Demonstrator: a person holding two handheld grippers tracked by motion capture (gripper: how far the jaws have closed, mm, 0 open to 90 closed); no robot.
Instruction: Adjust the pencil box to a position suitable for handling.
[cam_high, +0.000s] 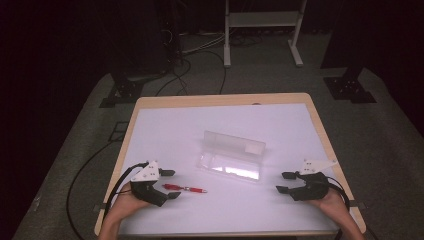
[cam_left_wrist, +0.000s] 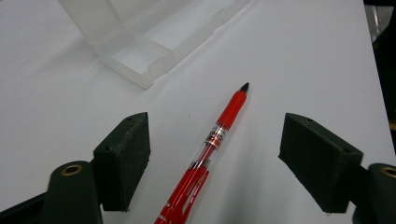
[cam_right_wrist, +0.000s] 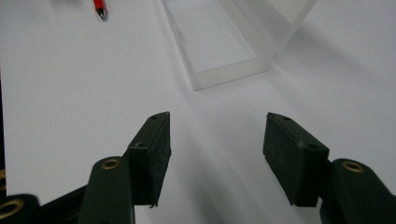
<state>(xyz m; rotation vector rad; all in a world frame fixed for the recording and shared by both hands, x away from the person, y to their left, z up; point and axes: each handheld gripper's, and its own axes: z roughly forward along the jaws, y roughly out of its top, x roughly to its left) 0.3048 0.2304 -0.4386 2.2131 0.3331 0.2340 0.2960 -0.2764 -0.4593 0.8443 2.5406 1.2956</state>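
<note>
A red pen (cam_high: 184, 188) (cam_left_wrist: 215, 135) lies flat on the white table sheet, its dark tip pointing toward a clear plastic case (cam_high: 231, 154) (cam_left_wrist: 154, 32) (cam_right_wrist: 224, 42) that stands open in the middle. My left gripper (cam_high: 169, 184) (cam_left_wrist: 215, 161) sits at the front left with the pen's rear half between its jaws; the pads stand apart from the pen on both sides, so it is open. My right gripper (cam_high: 284, 182) (cam_right_wrist: 217, 156) hovers at the front right, open and empty, facing the case's end. The pen's tip (cam_right_wrist: 100, 9) peeks in at the top of the right gripper view.
The white sheet (cam_high: 165, 135) covers a wooden table whose rim (cam_high: 220, 100) shows at the far side. Black cables (cam_high: 85, 170) trail over the grey floor at the left, and a white metal stand (cam_high: 260, 30) rises behind the table.
</note>
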